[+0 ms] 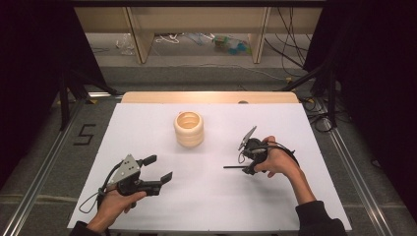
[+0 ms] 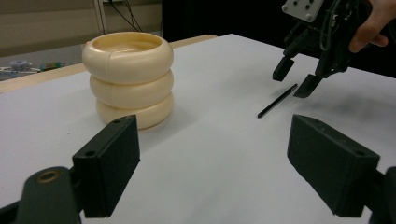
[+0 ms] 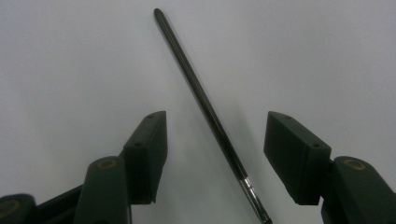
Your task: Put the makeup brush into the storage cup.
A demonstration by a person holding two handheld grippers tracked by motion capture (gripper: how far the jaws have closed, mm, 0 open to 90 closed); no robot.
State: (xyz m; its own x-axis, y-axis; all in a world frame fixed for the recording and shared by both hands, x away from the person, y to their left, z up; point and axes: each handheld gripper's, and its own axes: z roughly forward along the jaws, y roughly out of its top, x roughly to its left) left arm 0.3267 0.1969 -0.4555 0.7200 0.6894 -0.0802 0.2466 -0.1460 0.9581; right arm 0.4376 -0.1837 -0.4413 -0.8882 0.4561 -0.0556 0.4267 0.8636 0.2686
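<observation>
A cream pot [image 1: 189, 129] shaped like three stacked rings stands upright at the middle of the white table top; it is also at the upper left [image 2: 128, 79] in the left gripper view. A thin black stick [image 1: 233, 167] lies flat on the table to the pot's right. My right gripper [image 1: 246, 166] points down over the stick's right end and is open. In the right gripper view the stick [image 3: 205, 112] runs between the jaws, and neither pad [image 3: 149, 140] touches it. My left gripper [image 1: 159, 167] rests open and empty near the front left, aimed toward the pot.
The white sheet [image 1: 147, 123] covers the table, with a wooden strip [image 1: 206, 97] along its far edge. Beyond it are wooden shelf legs [image 1: 140, 39] and cables on the floor. Dark curtains and metal rails flank both sides.
</observation>
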